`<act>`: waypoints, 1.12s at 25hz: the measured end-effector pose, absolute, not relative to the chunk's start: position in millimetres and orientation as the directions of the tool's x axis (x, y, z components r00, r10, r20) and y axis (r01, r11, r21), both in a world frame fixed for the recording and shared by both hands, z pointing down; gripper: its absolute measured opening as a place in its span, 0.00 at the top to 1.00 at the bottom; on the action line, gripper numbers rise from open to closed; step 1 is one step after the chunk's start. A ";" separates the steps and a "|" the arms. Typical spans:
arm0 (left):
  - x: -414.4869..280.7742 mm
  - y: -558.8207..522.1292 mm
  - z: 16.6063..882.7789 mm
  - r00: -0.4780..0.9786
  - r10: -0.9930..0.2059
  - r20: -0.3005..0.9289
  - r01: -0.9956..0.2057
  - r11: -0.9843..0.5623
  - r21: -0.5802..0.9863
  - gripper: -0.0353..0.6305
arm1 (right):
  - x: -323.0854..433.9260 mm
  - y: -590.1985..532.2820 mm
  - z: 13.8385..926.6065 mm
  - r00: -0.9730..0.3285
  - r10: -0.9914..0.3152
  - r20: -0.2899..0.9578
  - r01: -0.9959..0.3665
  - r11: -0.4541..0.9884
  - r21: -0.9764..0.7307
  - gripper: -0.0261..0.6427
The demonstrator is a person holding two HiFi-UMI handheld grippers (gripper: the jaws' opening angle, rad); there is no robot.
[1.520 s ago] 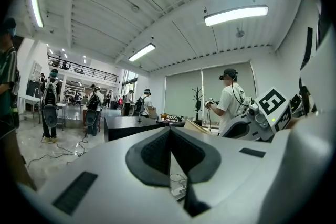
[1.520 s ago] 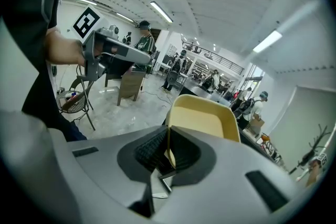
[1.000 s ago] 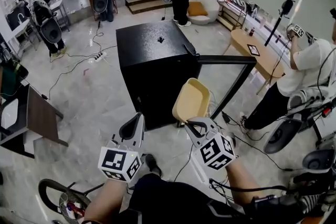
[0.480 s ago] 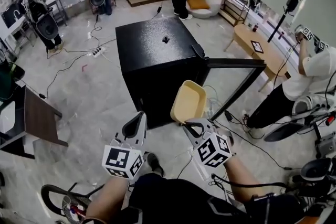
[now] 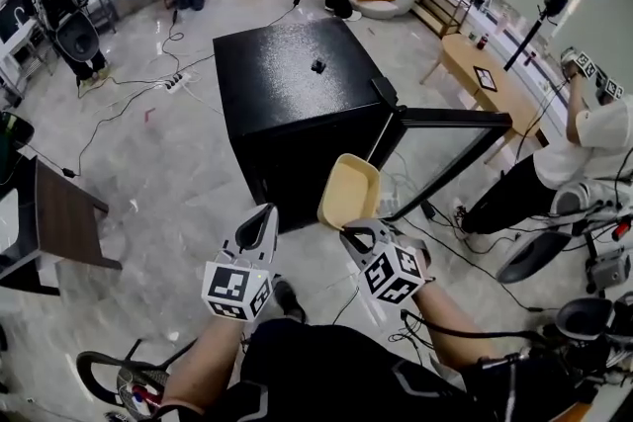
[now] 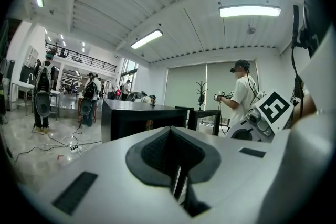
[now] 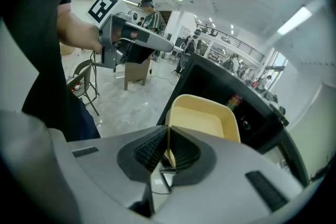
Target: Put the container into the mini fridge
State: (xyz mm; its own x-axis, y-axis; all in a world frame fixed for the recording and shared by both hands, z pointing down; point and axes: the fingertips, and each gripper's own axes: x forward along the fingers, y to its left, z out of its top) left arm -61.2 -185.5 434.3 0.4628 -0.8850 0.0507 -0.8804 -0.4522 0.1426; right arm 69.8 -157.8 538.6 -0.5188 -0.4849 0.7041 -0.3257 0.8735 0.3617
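Observation:
A black mini fridge (image 5: 287, 84) stands on the floor with its glass door (image 5: 445, 148) swung open to the right. My right gripper (image 5: 354, 232) is shut on the near rim of a pale yellow container (image 5: 348, 193), held tilted just in front of the fridge's open side. In the right gripper view the rim sits pinched between the pads (image 7: 181, 152), the container (image 7: 205, 118) stretches ahead, and the dark fridge (image 7: 231, 94) is behind it. My left gripper (image 5: 259, 222) hovers beside it to the left, shut with nothing in it (image 6: 176, 173).
A wooden side table (image 5: 485, 89) stands at the right and a dark table (image 5: 64, 222) at the left. Cables and a power strip (image 5: 168, 84) lie on the marble floor. A person (image 5: 584, 143) works at the right, and others stand at the back.
Both grippers have moved lower and nearer the fridge's front. The yellow container is still in the right gripper. The fridge door has stayed open.

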 end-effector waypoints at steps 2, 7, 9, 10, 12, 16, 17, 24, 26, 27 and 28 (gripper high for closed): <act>-64.8 -193.5 442.1 0.463 -0.884 0.059 -0.880 -0.451 0.150 0.93 | 68.6 -163.7 548.8 -0.506 -0.477 0.719 -0.313 0.878 0.362 0.91; -69.6 -209.9 459.9 0.489 -0.870 0.069 -0.866 -0.475 0.157 0.93 | 64.2 -180.0 575.6 -0.486 -0.447 0.751 -0.296 0.893 0.340 0.91; -71.6 -216.5 464.5 0.502 -0.862 0.076 -0.860 -0.487 0.153 0.93 | 63.3 -186.9 584.8 -0.477 -0.435 0.764 -0.294 0.898 0.328 0.91; -73.2 -219.8 465.5 0.509 -0.857 0.078 -0.856 -0.495 0.151 0.93 | 62.2 -190.4 588.9 -0.473 -0.429 0.769 -0.292 0.900 0.323 0.91; -77.7 -225.2 466.3 0.525 -0.848 0.080 -0.847 -0.510 0.150 0.93 | 58.0 -196.2 595.5 -0.468 -0.420 0.778 -0.286 0.904 0.316 0.91; -84.2 -232.3 471.6 0.550 -0.832 0.075 -0.830 -0.535 0.156 0.93 | 48.4 -206.4 603.9 -0.458 -0.433 0.776 -0.276 0.899 0.339 0.91; -84.1 -233.9 474.5 0.556 -0.828 0.078 -0.826 -0.540 0.159 0.93 | 45.7 -208.7 606.2 -0.456 -0.437 0.775 -0.268 0.898 0.348 0.91; -84.1 -234.7 484.6 0.566 -0.818 0.102 -0.822 -0.549 0.154 0.93 | 34.4 -227.6 620.8 -0.462 -0.429 0.776 -0.248 0.903 0.351 0.91; -84.2 -235.2 483.6 0.562 -0.820 0.106 -0.825 -0.546 0.148 0.93 | 33.3 -235.3 625.1 -0.467 -0.426 0.775 -0.250 0.904 0.346 0.91; -84.1 -235.4 482.4 0.561 -0.821 0.106 -0.825 -0.544 0.151 0.93 | 32.9 -238.3 627.4 -0.468 -0.424 0.775 -0.242 0.905 0.349 0.91; -84.3 -235.3 480.4 0.560 -0.822 0.102 -0.825 -0.542 0.160 0.93 | 32.5 -241.2 629.6 -0.469 -0.423 0.775 -0.228 0.906 0.356 0.91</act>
